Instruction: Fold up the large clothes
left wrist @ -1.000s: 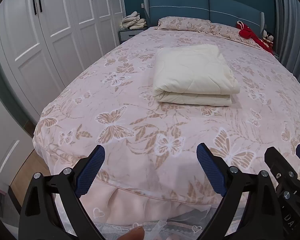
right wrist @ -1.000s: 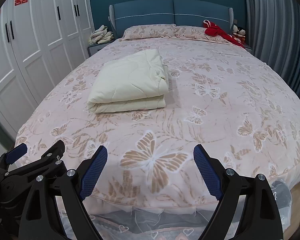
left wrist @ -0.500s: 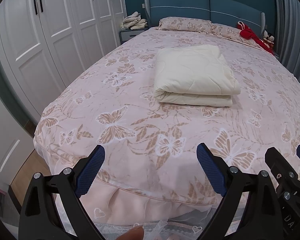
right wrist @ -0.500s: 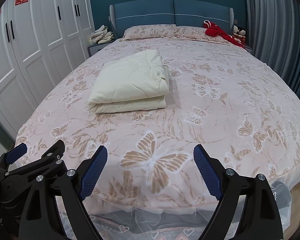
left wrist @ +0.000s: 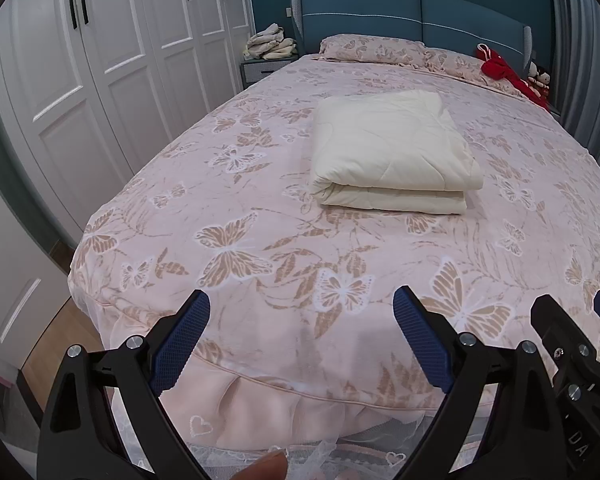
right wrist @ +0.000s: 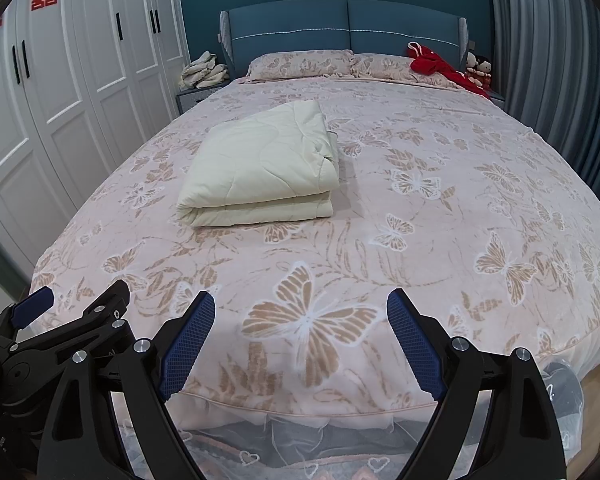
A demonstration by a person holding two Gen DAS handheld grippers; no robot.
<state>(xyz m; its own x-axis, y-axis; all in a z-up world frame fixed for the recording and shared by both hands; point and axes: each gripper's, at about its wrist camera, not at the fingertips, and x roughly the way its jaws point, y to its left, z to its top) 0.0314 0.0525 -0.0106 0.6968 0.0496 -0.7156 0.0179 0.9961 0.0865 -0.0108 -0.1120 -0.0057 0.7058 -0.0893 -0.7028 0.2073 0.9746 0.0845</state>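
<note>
A cream quilt (left wrist: 392, 156) is folded into a thick, neat block. It is laid on the bed (left wrist: 260, 216), on the pink cover with butterflies, near the middle and a little toward the white closet (left wrist: 100, 60).

The left tongs (left wrist: 302, 340) are held over the foot end of the bed. Their blue pads (left wrist: 180, 344) are spread wide apart, and nothing is held between them. The right tongs (right wrist: 300, 344) are held just beside them, also over the foot end. Their pads (right wrist: 416, 348) are spread wide too, and nothing is gripped. Both tongs are kept well apart from the quilt.

Two pillows (right wrist: 300, 65) are seen at the blue headboard (right wrist: 340, 26). A red cloth (right wrist: 434, 66) is laid by the far right corner. A heap of pale cloths (right wrist: 204, 74) is piled on the nightstand (right wrist: 194, 98).
</note>
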